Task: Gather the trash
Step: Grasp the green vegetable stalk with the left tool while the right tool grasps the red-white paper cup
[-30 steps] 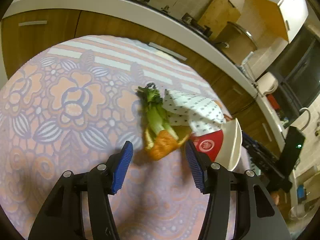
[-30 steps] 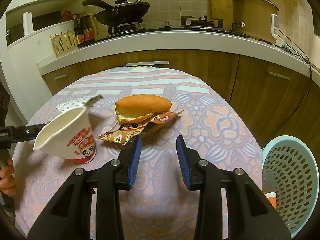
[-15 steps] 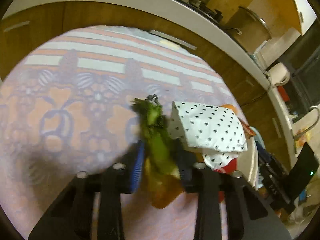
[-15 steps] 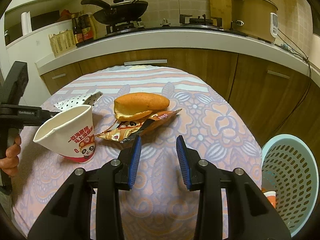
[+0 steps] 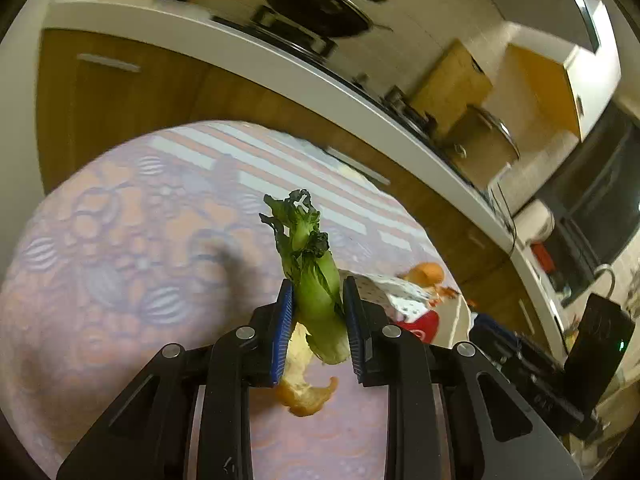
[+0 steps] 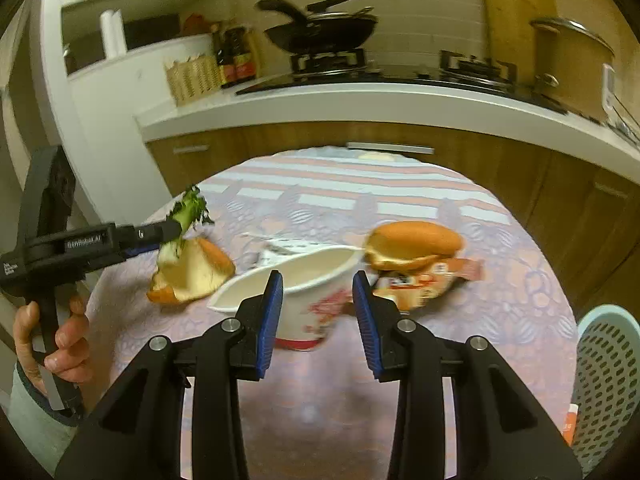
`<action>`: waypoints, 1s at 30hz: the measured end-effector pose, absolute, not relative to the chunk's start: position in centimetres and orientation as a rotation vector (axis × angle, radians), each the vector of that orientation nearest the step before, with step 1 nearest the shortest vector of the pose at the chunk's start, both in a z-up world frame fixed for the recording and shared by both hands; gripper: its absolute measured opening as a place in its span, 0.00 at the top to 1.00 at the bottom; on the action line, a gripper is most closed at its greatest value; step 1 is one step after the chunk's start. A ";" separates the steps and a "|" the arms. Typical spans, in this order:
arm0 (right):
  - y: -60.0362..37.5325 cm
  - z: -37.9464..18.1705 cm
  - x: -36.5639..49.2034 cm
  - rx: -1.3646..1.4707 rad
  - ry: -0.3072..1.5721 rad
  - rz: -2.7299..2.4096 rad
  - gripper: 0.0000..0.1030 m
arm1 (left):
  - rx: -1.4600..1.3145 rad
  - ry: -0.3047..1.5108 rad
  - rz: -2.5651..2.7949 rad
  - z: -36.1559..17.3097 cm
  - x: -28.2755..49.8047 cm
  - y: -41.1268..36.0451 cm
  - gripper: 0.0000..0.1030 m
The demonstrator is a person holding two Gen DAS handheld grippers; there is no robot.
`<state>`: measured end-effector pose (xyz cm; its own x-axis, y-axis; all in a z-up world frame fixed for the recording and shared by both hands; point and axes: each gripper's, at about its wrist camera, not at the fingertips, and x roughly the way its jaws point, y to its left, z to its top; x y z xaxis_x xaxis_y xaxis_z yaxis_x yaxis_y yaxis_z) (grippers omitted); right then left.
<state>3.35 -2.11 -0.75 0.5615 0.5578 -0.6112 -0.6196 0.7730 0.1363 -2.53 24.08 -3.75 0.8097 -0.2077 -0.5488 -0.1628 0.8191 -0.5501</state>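
- Where lettering can be read, the left claw (image 5: 316, 304) bears white print "GenRoboAI" on its black body, seen in the right wrist view; the paper cup (image 6: 308, 280) carries red print and a cartoon figure, too blurred to read.
- Left claw: blue ribbed pads, jaws just closed, pinched on the pale green stalk of a leafy vegetable (image 5: 310, 264), its dark frilled leaves upward; an orange peel (image 5: 306, 392), pith side pale, hangs beneath, lifted off the table (image 5: 120, 280).
- Right claw (image 6: 318, 312): jaws partly apart, gripping nothing, hovering before the cup, which lies tilted on the floral tablecloth.
- Bread roll (image 6: 414, 244): glossy brown, resting on a crinkled snack wrapper (image 6: 432, 280).
- Basket (image 6: 604, 376): pale blue perforated plastic, beside the table.
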 end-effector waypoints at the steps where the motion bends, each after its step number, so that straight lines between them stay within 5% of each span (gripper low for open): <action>1: -1.4 -0.8 2.9 -0.101 0.682 0.707 0.66 | -0.645 0.626 -0.033 -3.9 -2.8 24.5 0.77; 5: 0.8 -0.7 1.4 -0.146 0.651 0.662 0.51 | -0.741 0.578 -0.116 -4.3 -3.8 25.8 0.77; 23: -0.8 -2.4 0.4 -0.335 0.659 0.451 0.49 | -0.893 0.497 -0.467 -3.8 -5.1 25.3 0.79; 30: -4.6 -2.6 0.4 -0.256 0.712 0.416 0.49 | -0.729 0.598 -0.369 -3.5 -5.1 23.3 0.76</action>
